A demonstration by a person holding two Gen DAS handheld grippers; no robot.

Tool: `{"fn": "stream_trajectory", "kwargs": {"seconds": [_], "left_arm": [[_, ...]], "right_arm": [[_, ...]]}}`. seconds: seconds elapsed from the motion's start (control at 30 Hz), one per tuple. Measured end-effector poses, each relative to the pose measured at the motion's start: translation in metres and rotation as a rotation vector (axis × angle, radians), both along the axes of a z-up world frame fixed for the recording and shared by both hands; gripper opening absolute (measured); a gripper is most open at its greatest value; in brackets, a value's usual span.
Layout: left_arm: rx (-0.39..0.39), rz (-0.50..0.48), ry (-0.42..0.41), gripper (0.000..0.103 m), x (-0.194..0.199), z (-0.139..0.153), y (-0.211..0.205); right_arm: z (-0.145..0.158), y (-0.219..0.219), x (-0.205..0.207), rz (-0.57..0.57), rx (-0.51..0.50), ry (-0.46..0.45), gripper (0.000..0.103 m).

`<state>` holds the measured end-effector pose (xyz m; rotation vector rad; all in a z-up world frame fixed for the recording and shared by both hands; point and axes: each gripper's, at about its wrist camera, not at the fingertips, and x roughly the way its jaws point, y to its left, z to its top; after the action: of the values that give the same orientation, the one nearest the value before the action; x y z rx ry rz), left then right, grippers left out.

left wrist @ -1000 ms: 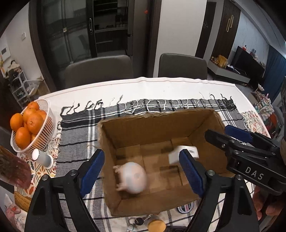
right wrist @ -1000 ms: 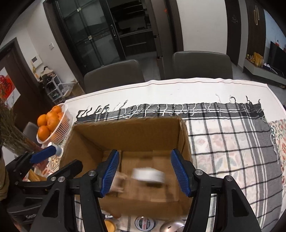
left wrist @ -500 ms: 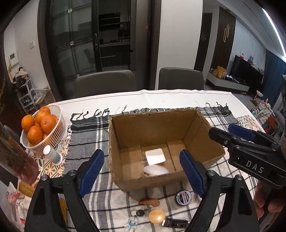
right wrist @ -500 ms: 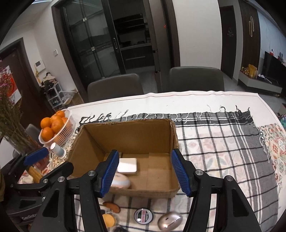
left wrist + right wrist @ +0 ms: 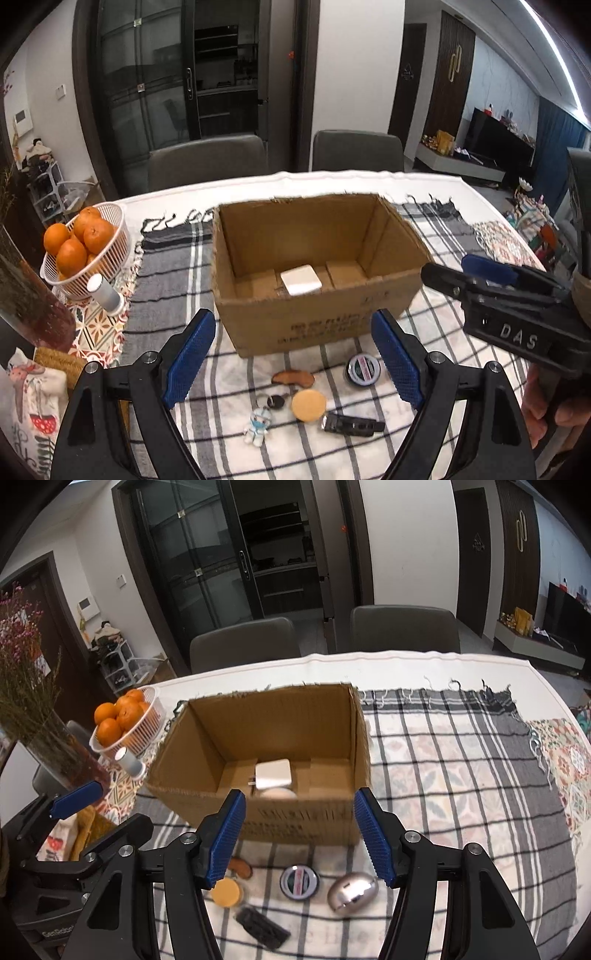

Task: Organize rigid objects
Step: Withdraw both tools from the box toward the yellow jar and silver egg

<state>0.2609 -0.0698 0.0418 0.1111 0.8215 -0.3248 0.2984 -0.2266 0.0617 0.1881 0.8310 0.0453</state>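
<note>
**Choosing the next piece for the cardboard box**

Hovering on the near side of the cardboard box (image 5: 317,273), both grippers were empty and between pickups. The left gripper (image 5: 293,360) had its blue-padded jaws spread wide with nothing between them, and the right gripper (image 5: 297,840) was likewise released and holding nothing.

Inside the box, a white square adapter (image 5: 273,773) lay on the floor toward the middle, with a pale rounded object (image 5: 277,794) just nearer than it, half hidden behind the box's near wall. By that reading, part of the sorting was done and the step in hand was picking the next item.

The remaining pieces lay on the plaid cloth (image 5: 443,775) just in front of the box: a round tin (image 5: 299,882), a silver egg-shaped mouse (image 5: 352,890) to the right of the tin, an orange disc (image 5: 308,405), a brown oblong piece (image 5: 293,378) close to the box's near wall, a key fob (image 5: 275,401), a small figurine (image 5: 258,424) and a black clip-like object (image 5: 352,427) farthest from the box.

The next move probably called for lowering one gripper over a single piece. The mouse sat nearly below the right gripper's right jaw, so a small shift would centre it. Its smooth curved shell could slip, so the pads would need to close across its widest part.
</note>
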Motion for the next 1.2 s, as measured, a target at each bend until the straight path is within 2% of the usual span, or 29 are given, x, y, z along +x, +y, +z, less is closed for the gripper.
{"fn": "stream_trajectory", "kwargs": {"seconds": [0.27,0.43,0.83,0.9,1.2], "left_arm": [[-0.003,-0.003,0.091,0.086,-0.011,-0.021,-0.001],[0.023,-0.010,0.130,0.086,-0.013,-0.035,-0.001],[0.072,-0.030,0.259,0.086,-0.010,-0.073,-0.012],[0.077,-0.032,0.283,0.086,-0.009,-0.079,-0.013],[0.068,-0.021,0.409,0.085,0.007,-0.110,-0.014]], "right_arm": [[-0.014,-0.004,-0.009,0.004,-0.022,0.056,0.062],[-0.021,0.001,-0.011,0.029,-0.059,0.096,0.062],[-0.067,-0.003,-0.007,0.078,-0.106,0.264,0.062],[-0.075,-0.004,-0.005,0.082,-0.113,0.290,0.065],[-0.112,-0.008,0.009,0.097,-0.073,0.426,0.068]]}}
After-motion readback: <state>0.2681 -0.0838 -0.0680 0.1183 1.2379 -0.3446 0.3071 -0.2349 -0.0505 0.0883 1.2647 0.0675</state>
